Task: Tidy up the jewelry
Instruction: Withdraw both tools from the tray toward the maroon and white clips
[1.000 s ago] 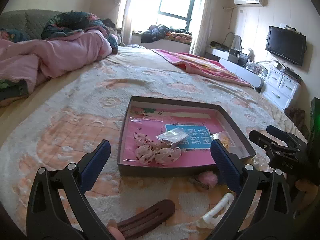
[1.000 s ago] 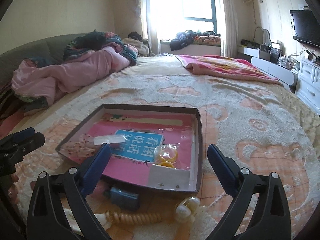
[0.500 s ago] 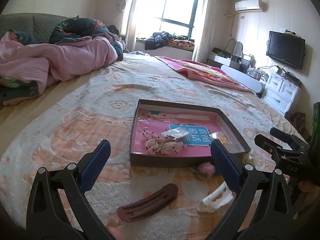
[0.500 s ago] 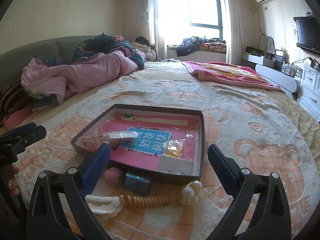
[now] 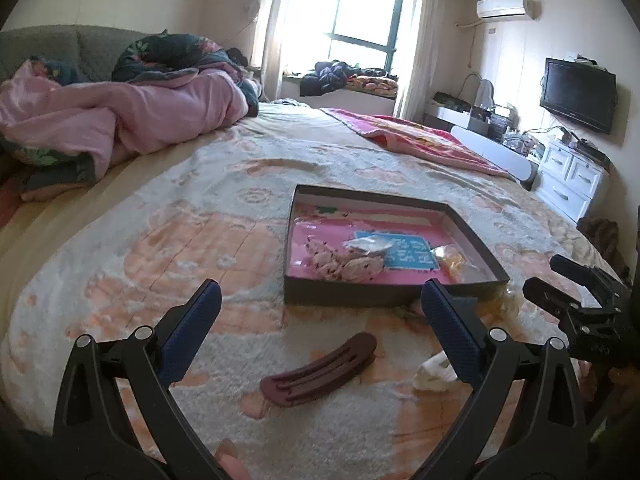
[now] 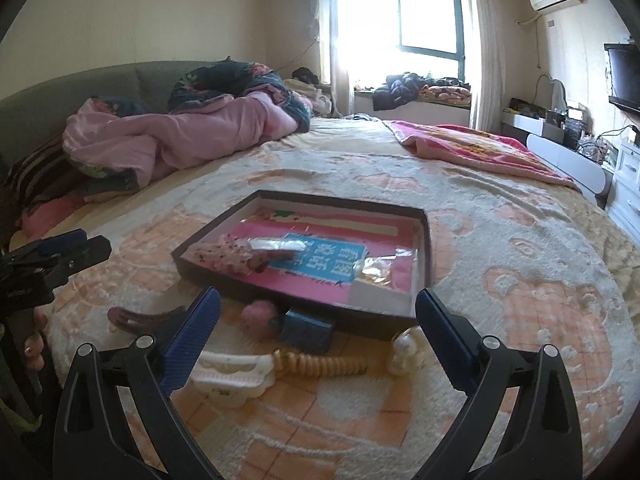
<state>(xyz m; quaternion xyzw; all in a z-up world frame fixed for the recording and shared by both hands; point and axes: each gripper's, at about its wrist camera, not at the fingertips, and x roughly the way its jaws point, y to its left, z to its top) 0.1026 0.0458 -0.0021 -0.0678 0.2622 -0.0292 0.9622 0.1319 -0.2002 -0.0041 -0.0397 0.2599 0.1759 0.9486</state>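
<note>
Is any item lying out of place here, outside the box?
Yes. Several pieces lie on the blanket in front of the box, not in it: a brown hair clip, white claw clip, pink pompom, blue item.

Black hand-held gripper [image 5: 320,300] frames, blue ribbed pads [image 5: 192,330], silver screws

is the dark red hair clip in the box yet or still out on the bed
Out. The dark red hair clip lies flat on the blanket in front of the box, apart from its wall, untouched by either gripper.

Both wrist cameras look low across the bed toward the window, sharing the dark tray [image 5: 394,302] [image 6: 304,300] from left and right.
</note>
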